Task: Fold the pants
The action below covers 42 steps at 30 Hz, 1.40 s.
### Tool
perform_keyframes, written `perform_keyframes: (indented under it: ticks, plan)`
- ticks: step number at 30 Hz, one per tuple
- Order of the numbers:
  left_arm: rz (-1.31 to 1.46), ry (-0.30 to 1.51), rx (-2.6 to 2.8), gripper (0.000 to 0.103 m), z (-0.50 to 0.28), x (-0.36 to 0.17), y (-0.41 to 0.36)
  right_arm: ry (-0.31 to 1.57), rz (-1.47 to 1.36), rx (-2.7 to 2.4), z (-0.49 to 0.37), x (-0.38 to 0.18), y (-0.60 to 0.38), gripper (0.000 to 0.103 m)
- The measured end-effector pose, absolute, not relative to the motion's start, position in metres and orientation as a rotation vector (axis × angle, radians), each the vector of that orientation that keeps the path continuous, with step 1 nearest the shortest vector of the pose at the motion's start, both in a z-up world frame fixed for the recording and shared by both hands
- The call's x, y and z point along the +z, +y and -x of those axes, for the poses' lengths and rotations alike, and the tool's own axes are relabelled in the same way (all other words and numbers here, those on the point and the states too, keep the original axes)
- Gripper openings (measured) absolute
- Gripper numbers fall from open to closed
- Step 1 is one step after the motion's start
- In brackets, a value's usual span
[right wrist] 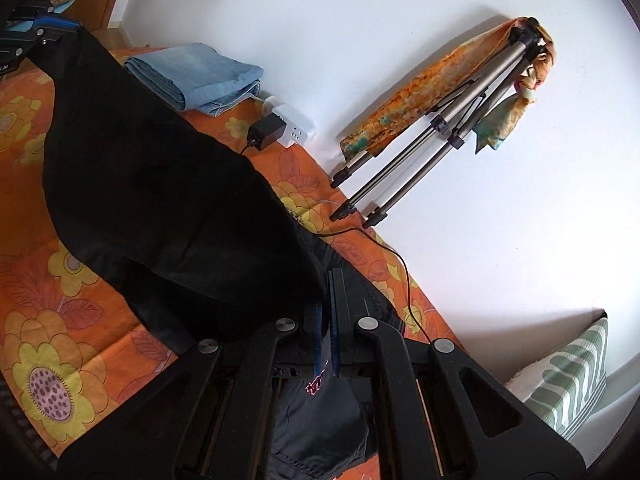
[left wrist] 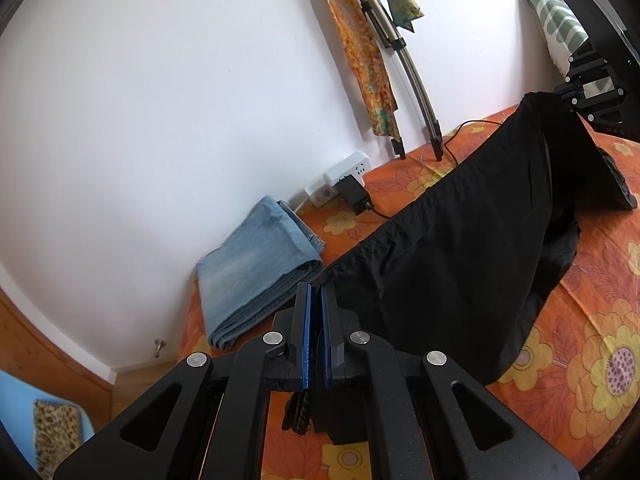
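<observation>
The left gripper (left wrist: pixel 316 312) and right gripper (right wrist: pixel 330 304) each have jaws closed on the black pants (left wrist: pixel 460 240), held up over the flowery bed (left wrist: pixel 580 320), near folded jeans (left wrist: pixel 256 260).

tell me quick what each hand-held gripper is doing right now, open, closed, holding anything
Left hand-held gripper: closed, pinching an edge of the black pants.
Right hand-held gripper: closed, pinching the pants' other end, lifted off the bedspread.

Two pants (left wrist: pixel 460 248); one tripod (right wrist: pixel 432 136).
</observation>
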State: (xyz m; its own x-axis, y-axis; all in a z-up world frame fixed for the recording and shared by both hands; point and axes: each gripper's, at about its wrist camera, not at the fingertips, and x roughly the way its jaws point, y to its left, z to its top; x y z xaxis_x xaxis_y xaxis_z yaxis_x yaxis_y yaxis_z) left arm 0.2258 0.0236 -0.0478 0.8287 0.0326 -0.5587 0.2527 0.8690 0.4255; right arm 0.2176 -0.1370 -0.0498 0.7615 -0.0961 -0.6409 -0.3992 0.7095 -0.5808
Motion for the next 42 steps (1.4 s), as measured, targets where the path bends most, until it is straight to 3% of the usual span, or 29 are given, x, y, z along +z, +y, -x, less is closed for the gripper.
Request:
perform_keyframes:
  ticks: [10,22,23,24,26,30,32,33,34,42]
  plan:
    - [-0.545,0.738,-0.134,0.004,-0.322,-0.120,0.025,0.866,0.777,0.226,-0.322,-0.115,-0.132,0.003]
    - [-0.589,0.834,-0.083,0.005,-0.356,-0.161,0.037,0.951,0.704,0.306,-0.375,-0.161,-0.116,0.004]
    - [-0.591,0.827,-0.072,0.005,-0.356,-0.162,0.037,0.950,0.682,0.315,-0.373,-0.158,-0.118,0.016]
    - [-0.588,0.829,-0.070,0.006,-0.357,-0.163,0.036,0.941,0.661,0.313,-0.370,-0.152,-0.122,0.041]
    - [-0.571,0.838,-0.069,0.008,-0.359,-0.165,0.037,0.891,0.621,0.310,-0.362,-0.138,-0.132,0.068]
    - [-0.544,0.842,-0.044,0.018,-0.358,-0.164,0.041,0.864,0.488,0.309,-0.342,-0.106,-0.165,0.068]
    - [-0.537,0.825,-0.019,0.033,-0.355,-0.160,0.044,0.851,0.427,0.297,-0.325,-0.093,-0.186,0.068]
    - [-0.534,0.814,-0.007,0.048,-0.352,-0.156,0.045,0.847,0.404,0.292,-0.317,-0.089,-0.196,0.068]
    - [-0.529,0.803,-0.001,0.056,-0.350,-0.152,0.046,0.841,0.381,0.284,-0.307,-0.085,-0.207,0.068]
    - [-0.442,0.742,-0.004,0.057,-0.311,-0.115,0.044,0.831,0.277,0.206,-0.222,-0.091,-0.282,0.068]
